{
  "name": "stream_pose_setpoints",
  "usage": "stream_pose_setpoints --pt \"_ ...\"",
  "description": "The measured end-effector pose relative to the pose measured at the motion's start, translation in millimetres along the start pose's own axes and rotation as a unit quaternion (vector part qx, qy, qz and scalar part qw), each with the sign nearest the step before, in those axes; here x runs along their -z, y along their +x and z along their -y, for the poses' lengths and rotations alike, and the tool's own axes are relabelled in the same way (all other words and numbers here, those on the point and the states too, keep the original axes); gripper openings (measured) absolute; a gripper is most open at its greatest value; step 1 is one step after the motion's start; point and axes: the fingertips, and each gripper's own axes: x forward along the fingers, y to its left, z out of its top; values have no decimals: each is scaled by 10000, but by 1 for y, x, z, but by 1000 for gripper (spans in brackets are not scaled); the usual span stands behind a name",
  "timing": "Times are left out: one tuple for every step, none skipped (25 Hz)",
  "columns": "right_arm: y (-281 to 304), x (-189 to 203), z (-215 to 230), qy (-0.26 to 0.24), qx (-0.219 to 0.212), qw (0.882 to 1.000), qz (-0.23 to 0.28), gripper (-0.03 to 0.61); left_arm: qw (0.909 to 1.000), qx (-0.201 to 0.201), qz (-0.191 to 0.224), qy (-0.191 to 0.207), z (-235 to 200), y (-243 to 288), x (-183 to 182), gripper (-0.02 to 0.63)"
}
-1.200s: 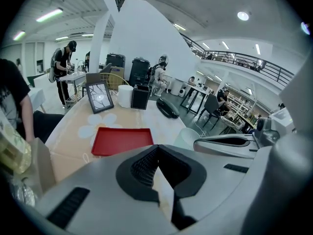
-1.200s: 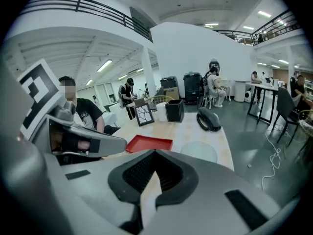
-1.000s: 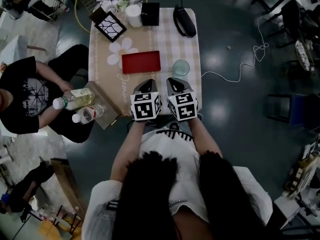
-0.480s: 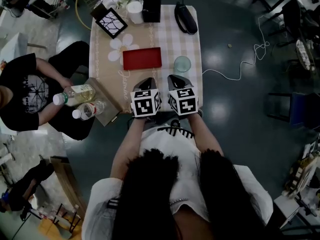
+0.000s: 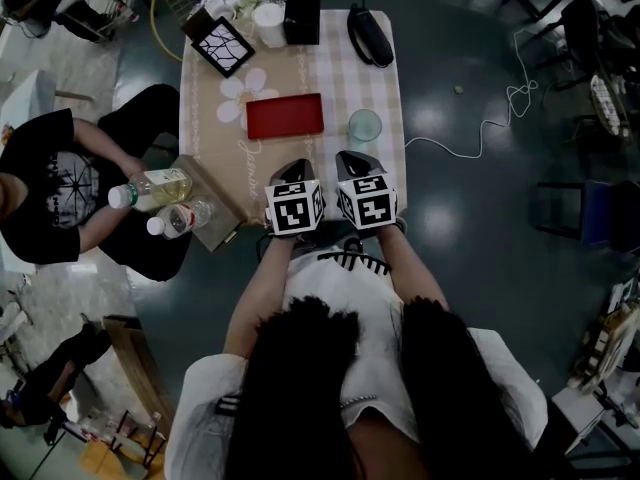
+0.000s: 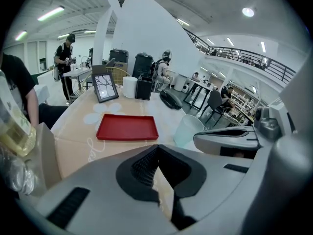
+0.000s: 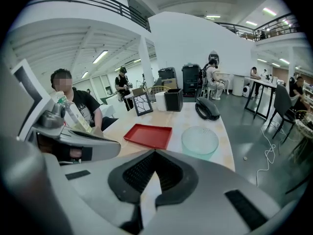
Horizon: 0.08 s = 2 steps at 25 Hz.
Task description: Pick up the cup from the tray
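Red plastic tray (image 5: 285, 116) lies flat mid-table, empty, on a beige tablecloth (image 5: 215, 158) printed with white flowers, checked on its right half. Cup (image 5: 365, 126): pale green, translucent, upright, open mouth up. It stands on the cloth just beside the tray's right end, apart from it and not on it, near the table's right edge. Left gripper (image 5: 290, 171) sits low over the near edge of the table, pointing forward and down toward the tray's near side. Its own view shows the jaws brought together at the tips with nothing between the pads, only cloth seen through the gap behind them. Right gripper (image 5: 352, 159) is alongside it, close but not touching, its nose aimed toward the cup and stopping short of it; no contact. Its jaws are likewise closed tip to tip and empty, and its view has the cup ahead and slightly right of the jaw line, with the tray ahead and left. Far end of the table: a framed picture (image 5: 221, 46) with a branching pattern, a white cylinder (image 5: 268, 26), a black box (image 5: 301, 23), a black handset (image 5: 369, 40). Seated person (image 5: 40, 193) in a black T-shirt at the table's left side holds a bottle of yellowish liquid (image 5: 150, 192) and a smaller clear bottle (image 5: 180, 223).
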Motion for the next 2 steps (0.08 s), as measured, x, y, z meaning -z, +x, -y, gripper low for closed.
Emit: stream_pose_setpoints --pt "-1 0 1 -4 15 10000 -5 6 10000 -1 0 -5 1 0 0 5" --pt "-1 0 2 -11 31 10000 -10 6 10000 -3 -1 -10 2 0 0 5"
